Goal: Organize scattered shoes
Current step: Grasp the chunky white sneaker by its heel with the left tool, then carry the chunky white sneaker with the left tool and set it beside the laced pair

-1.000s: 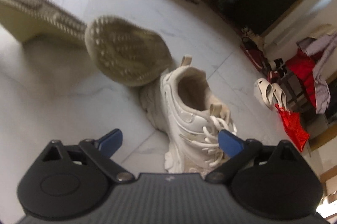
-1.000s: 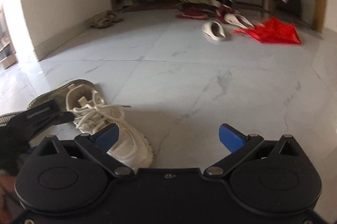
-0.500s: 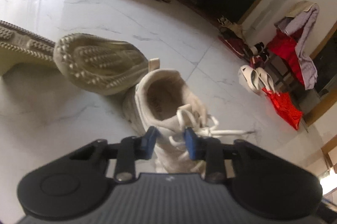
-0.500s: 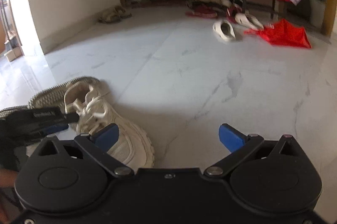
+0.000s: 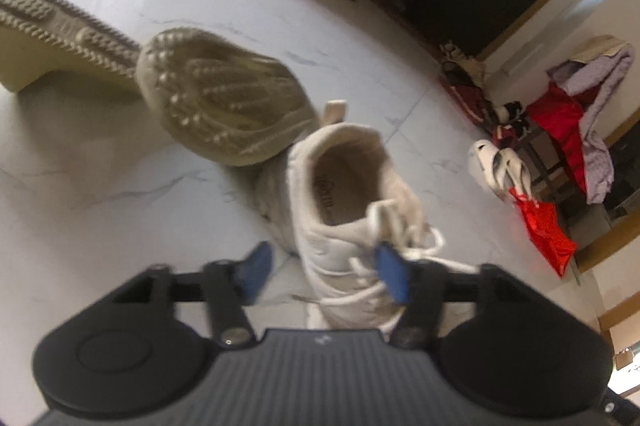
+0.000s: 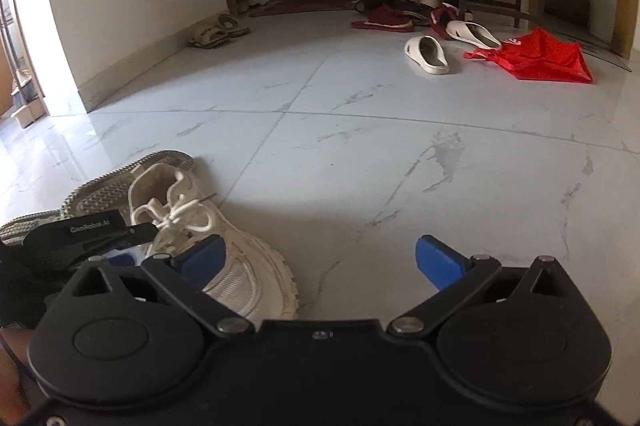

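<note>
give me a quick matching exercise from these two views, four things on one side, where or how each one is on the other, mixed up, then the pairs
Things
1. white sneaker
2. olive shoe
3. white slide sandal
4. right gripper

States
A. tipped over, studded sole showing
B. open, over bare floor
C. upright, between the left gripper's open fingers
D. far across the floor, beside the red bag

Pairs: 1-C, 2-A, 3-D, 4-B
</note>
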A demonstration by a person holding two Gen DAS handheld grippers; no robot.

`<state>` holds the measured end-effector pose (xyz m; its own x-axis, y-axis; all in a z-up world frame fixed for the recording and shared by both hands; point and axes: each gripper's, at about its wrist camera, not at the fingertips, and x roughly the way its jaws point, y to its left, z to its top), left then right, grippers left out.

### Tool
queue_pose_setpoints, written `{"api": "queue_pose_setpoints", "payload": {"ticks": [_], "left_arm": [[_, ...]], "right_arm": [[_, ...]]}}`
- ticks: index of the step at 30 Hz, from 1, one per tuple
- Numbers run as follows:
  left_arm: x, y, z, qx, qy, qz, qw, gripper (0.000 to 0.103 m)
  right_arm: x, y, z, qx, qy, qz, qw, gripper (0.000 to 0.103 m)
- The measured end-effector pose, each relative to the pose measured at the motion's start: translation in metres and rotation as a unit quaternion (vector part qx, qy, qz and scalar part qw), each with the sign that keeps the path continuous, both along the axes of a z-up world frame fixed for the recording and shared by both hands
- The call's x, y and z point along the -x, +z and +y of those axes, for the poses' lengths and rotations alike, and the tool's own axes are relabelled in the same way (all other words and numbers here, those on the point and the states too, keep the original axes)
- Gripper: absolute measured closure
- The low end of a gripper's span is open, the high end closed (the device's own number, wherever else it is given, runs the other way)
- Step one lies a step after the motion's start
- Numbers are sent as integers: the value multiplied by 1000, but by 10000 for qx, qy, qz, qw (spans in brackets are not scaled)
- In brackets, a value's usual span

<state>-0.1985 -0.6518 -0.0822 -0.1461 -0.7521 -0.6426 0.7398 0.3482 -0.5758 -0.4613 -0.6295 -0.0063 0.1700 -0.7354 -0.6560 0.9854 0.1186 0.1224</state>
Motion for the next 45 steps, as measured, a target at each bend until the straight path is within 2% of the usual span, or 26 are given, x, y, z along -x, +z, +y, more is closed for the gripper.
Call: {"api": "queue_pose_setpoints", "payload": {"ticks": [3, 4, 5, 6, 7, 9, 11, 13, 15, 16, 19, 20, 23, 26, 29, 31, 33, 34, 35, 36, 37, 38, 39, 40, 43, 45], "left_arm": [[7, -2, -21, -298, 33, 164, 9994, 31], [11, -2, -24, -415, 112, 143, 9990, 24], [12, -3, -25, -454, 126, 139, 9988, 28], [13, -4, -23, -398, 4, 123, 9991, 38], [12, -3, -20, -210, -146, 170, 9995, 61], [6, 0, -12, -154, -215, 180, 9995, 66], [-5, 2, -2, -232, -172, 322, 9991, 71], [-17, 8, 11, -341, -48, 294, 9990, 77], [-20, 17, 23, -428, -33, 149, 9990, 85], [-20, 25, 32, -453, -109, -3, 9989, 94], [-26, 35, 56, -691, -381, -284, 9965, 94], [-34, 33, 67, -829, -340, -348, 9954, 94], [-59, 14, 81, -1433, 176, -343, 9889, 95], [-83, -8, 97, -2014, 779, -141, 9763, 97], [-90, -4, 106, -1951, 1040, -82, 9752, 100], [-90, 12, 108, -1688, 1218, -314, 9776, 101], [-91, 21, 113, -1504, 1456, -410, 9770, 98], [-96, 24, 119, -1428, 1572, -385, 9764, 87], [-99, 26, 122, -1264, 1636, -312, 9779, 67], [-102, 27, 124, -1083, 1689, -231, 9794, 56], [-104, 29, 125, -803, 1692, -137, 9822, 34], [-106, 29, 126, -438, 1688, -9, 9847, 21], [-108, 29, 127, -59, 1683, 124, 9856, 16], [-109, 28, 124, 33, 1621, 198, 9866, 8], [-111, 14, 103, 12, 1354, 312, 9903, 8], [-109, 6, 90, -103, 1149, 209, 9931, 12]], "right_arm": [[-2, 3, 1, -56, 56, -34, 10000, 0], [-3, 4, 1, -49, 112, 9, 9999, 0], [-5, 6, 1, -29, 171, 57, 9998, 0], [-7, 7, 0, -9, 231, 104, 9997, 0], [-7, 7, 0, -2, 239, 112, 9997, 0], [-9, 7, -2, 14, 244, 104, 9996, 0], [-10, 6, -1, -15, 200, -6, 9998, 0], [-12, 6, -2, -42, 246, -78, 9997, 0], [-16, 6, -2, -64, 330, -124, 9994, 0], [-17, 6, -1, -50, 377, -160, 9991, 0], [-21, 7, 1, -108, 427, -269, 9987, 0], [-22, 7, 2, -128, 443, -305, 9985, 0], [-25, 8, 5, -188, 493, -413, 9978, 0], [-22, 13, 9, -189, 521, -576, 9968, 0], [-19, 16, 10, -171, 475, -613, 9968, 0], [-18, 17, 10, -174, 420, -625, 9970, 0], [-16, 19, 11, -178, 364, -637, 9971, 0], [-15, 20, 11, -180, 336, -643, 9972, 0], [-15, 20, 11, -181, 308, -650, 9972, 0], [-14, 21, 11, -183, 280, -656, 9973, 0], [-13, 22, 11, -185, 253, -662, 9973, 0], [-14, 22, 12, -164, 286, -651, 9973, 0], [-15, 20, 13, -156, 308, -627, 9974, 0], [-17, 18, 15, -165, 335, -596, 9975, 0], [-22, 14, 15, -257, 372, -533, 9976, 0], [-25, 12, 14, -311, 391, -523, 9974, 0]]}}
